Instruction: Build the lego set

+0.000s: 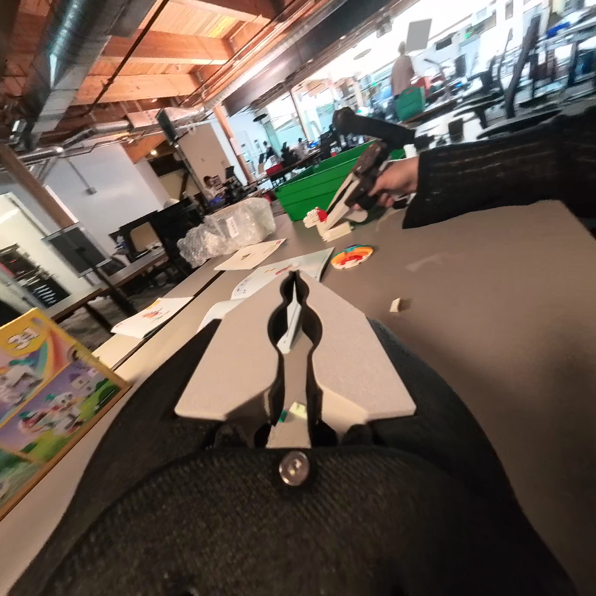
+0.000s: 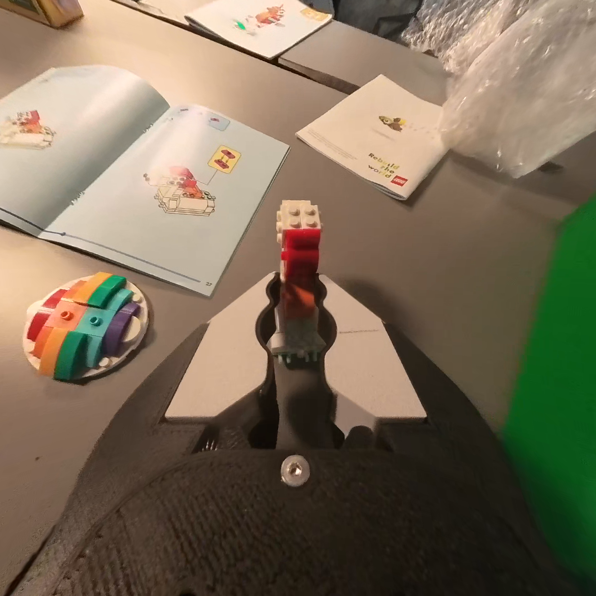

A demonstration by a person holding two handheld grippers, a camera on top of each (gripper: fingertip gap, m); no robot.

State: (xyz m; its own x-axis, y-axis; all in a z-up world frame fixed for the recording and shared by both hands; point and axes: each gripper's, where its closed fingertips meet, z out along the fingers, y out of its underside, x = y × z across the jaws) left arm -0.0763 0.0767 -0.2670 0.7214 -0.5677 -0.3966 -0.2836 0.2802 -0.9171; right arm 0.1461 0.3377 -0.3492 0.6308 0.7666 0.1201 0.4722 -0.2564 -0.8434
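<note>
My right gripper [image 2: 298,277] is shut on a small lego build [image 2: 300,238] of white, red and orange bricks, white studded end pointing away. In the left wrist view the right gripper [image 1: 325,222] holds this build [image 1: 314,215] low over the grey table near a white block [image 1: 338,231]. A round rainbow lego disc [image 2: 87,325] lies left of it and also shows in the left wrist view [image 1: 352,258]. My left gripper [image 1: 294,275] has its tips together over the open instruction booklet [image 2: 129,180]. A small white brick [image 1: 396,304] lies loose on the table.
A green bin [image 1: 309,190] stands behind the build, close on the right in the right wrist view [image 2: 564,354]. A bubble-wrap bag [image 2: 516,96], two closed booklets [image 2: 377,138] [image 2: 258,25] and the lego box [image 1: 48,403] lie around. A small pale piece [image 1: 296,412] lies under my left fingers. My hands' fingertips stand some 35 centimetres from each other. From my right tips it is roughly 11 centimetres to the round rainbow lego disc [image 2: 87,325]; from my left, 25 centimetres.
</note>
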